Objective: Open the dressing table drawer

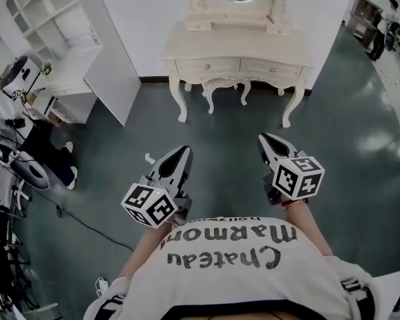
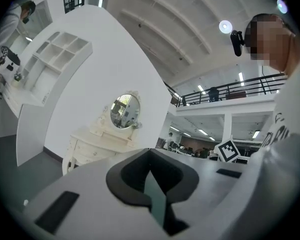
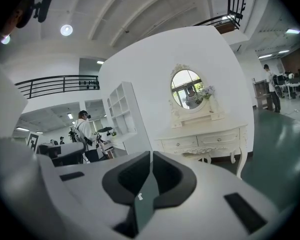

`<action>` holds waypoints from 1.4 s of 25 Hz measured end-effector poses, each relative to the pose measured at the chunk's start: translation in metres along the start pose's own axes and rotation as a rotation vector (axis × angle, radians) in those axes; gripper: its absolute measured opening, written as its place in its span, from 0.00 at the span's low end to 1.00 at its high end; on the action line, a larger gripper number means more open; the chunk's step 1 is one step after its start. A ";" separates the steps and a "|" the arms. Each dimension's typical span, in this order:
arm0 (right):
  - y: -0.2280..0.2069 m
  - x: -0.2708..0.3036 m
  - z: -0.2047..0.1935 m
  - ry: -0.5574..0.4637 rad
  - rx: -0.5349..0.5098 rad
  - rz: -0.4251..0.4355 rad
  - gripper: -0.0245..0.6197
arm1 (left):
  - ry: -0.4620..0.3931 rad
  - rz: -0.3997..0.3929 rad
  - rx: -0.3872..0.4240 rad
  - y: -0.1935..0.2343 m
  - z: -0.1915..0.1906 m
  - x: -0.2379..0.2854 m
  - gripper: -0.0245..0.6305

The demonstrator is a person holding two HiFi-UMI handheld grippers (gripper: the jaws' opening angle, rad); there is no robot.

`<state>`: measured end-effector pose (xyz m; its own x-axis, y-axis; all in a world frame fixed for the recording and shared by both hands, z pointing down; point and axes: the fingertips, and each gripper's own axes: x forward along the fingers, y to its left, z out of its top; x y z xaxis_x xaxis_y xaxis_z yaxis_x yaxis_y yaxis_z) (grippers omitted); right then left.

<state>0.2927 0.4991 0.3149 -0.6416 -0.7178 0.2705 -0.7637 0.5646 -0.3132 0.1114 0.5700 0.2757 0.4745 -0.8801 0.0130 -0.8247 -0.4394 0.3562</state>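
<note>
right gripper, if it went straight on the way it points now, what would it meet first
The right gripper would pass over open floor, then probably meet the dressing table front, around the stool tucked under it; exact spot is uncertain.

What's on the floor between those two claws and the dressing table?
Nothing: in the head view, only bare green floor separates the left claw and right claw from the dressing table, whose stool sits tucked under it.
</note>
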 end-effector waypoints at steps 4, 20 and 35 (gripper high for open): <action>0.009 0.032 0.015 -0.027 -0.031 0.009 0.09 | -0.029 -0.021 0.022 0.026 0.019 0.015 0.07; 0.028 0.116 0.016 0.048 -0.009 0.104 0.09 | -0.050 0.032 -0.022 0.085 0.031 0.044 0.07; -0.065 0.194 0.048 0.087 0.036 0.137 0.09 | -0.032 0.071 -0.103 0.123 0.018 0.165 0.07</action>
<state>0.2213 0.3031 0.3441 -0.7445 -0.5963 0.3003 -0.6666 0.6386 -0.3846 0.0827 0.3679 0.3047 0.4047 -0.9144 0.0125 -0.8192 -0.3564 0.4492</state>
